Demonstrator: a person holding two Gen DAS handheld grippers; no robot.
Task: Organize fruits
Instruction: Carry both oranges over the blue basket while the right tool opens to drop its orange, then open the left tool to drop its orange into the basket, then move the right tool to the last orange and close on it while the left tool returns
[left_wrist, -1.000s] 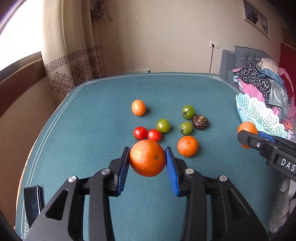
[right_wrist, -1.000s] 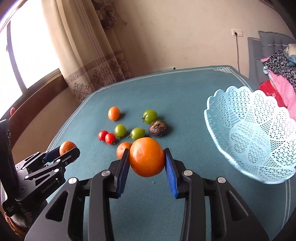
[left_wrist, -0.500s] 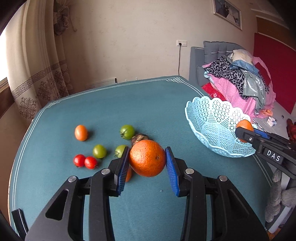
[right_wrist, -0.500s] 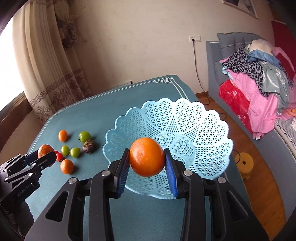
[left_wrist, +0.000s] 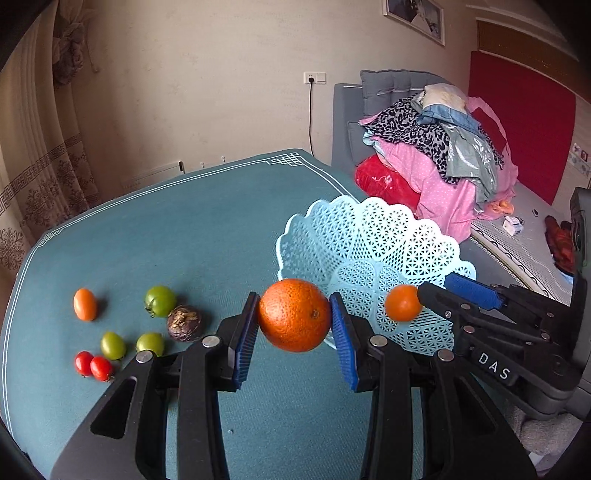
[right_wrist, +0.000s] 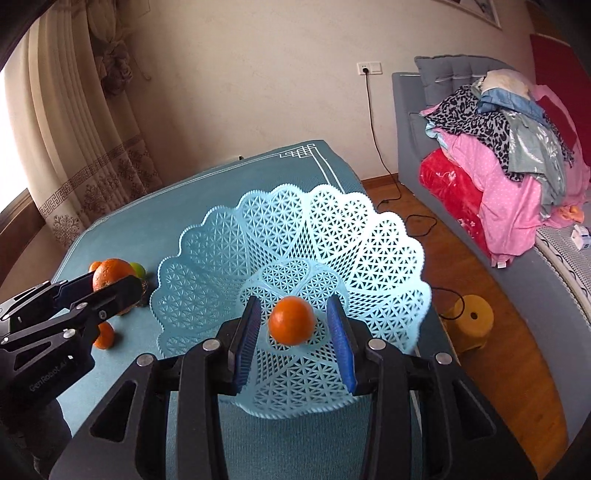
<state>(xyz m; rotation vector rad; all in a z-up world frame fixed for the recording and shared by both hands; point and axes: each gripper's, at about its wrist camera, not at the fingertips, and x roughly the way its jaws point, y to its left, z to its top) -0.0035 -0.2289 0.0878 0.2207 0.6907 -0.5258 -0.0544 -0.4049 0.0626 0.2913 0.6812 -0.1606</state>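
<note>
Tangerine (right_wrist: 291, 320) dropped from parted right hand-held gripper (right_wrist: 292, 341) | left hand-held gripper (left_wrist: 294, 334) clamps orange (left_wrist: 294, 314)

"DAS" on right tongs (left_wrist: 413, 295), "GenRobot.AI" on left tongs (right_wrist: 110, 284)

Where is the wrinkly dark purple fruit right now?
In the left wrist view, the wrinkly purple fruit sits on the teal table, left of the basket, close beside the upper green tomato and the lower green tomato.

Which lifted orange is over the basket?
The smaller orange, between the right tongs; the bigger orange in the left tongs hangs beside the basket, over the table.
</note>
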